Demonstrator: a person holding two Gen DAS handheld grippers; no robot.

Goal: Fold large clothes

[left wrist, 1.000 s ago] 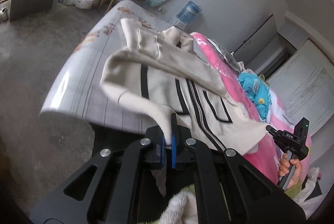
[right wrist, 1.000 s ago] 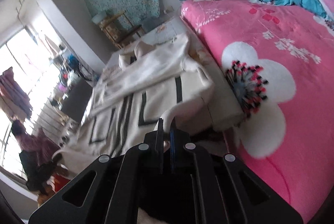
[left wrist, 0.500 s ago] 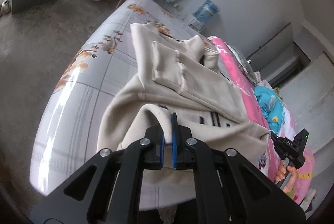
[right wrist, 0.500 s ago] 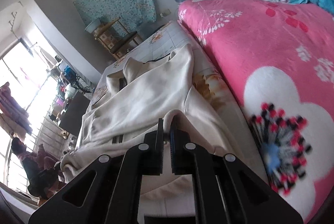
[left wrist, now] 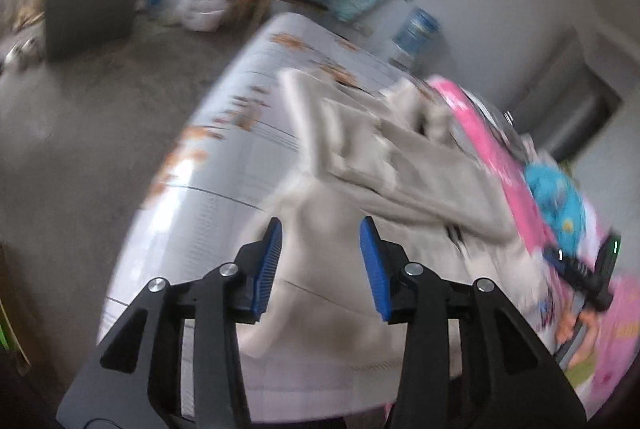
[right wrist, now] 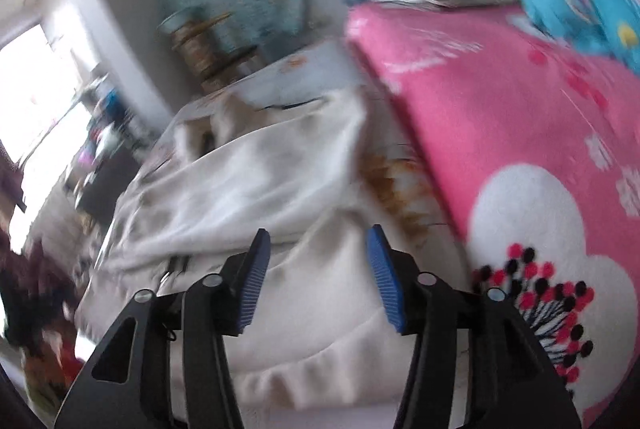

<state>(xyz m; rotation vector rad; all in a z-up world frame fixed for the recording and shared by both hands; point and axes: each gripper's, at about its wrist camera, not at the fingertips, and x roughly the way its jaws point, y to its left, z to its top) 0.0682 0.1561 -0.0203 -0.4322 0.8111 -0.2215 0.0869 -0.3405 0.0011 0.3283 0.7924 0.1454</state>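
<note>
We are seeing pink floral blanket (right wrist: 520, 101) lying beside pale mattress (left wrist: 224, 165); blue bundle (right wrist: 584, 9) resting on blanket's far end.

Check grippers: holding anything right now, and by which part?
Nothing held. Left gripper and right gripper are both open above the folded cream fleece garment.

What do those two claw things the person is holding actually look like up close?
Both look alike. The left claw and the right claw are matte black, angular frames with triangular cut-outs and round silver bolt heads at the joints. Each finger ends in a bright blue ribbed pad. Seen from the left, the right one also carries a small green light. No cables show.
</note>
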